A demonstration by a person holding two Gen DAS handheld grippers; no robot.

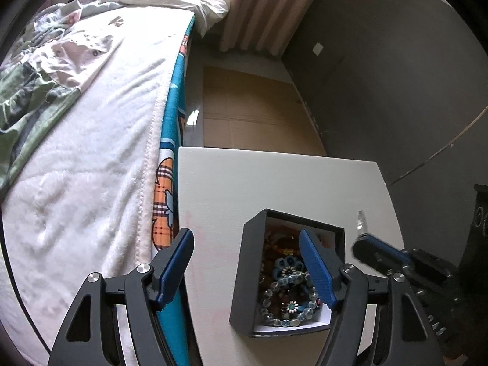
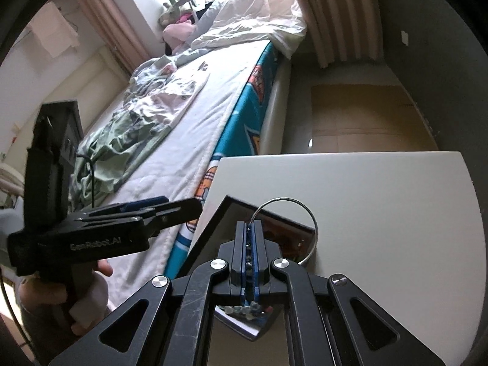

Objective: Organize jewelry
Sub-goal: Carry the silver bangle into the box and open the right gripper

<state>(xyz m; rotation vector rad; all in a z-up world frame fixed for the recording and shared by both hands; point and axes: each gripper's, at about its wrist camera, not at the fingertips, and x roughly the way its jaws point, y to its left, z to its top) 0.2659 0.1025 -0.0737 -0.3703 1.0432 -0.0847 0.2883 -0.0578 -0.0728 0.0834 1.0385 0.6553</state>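
The right gripper (image 2: 250, 231) has its fingers pressed together on a thin silver ring (image 2: 286, 228), a bangle or wire hoop, whose loop stands up above the black jewelry box (image 2: 213, 228). The left gripper (image 1: 247, 262) hangs with its fingers wide apart, one over the near left of the desk (image 1: 244, 183) and the other over the box interior, gripping nothing.

The step in hand looks like lifting the hoop clear of the box, or lowering it in; the views do not settle which. Either way it pays to keep the pinch firm and the wrist level, since a smooth round wire can swivel between flat pads. The free gripper could brace the box wall so the light cardboard does not slide on the slick desk.

The box is matte black outside with a white lining, square and shallow, sitting near the front edge of the desk. Inside lies a tangle of pieces: a bracelet of clear faceted beads (image 1: 274, 305), blue flower-shaped pieces (image 1: 286, 268) and amber-brown beads at the far side. The desk is smooth and white; left of it is a bed (image 1: 91, 152) with a fleecy white blanket.
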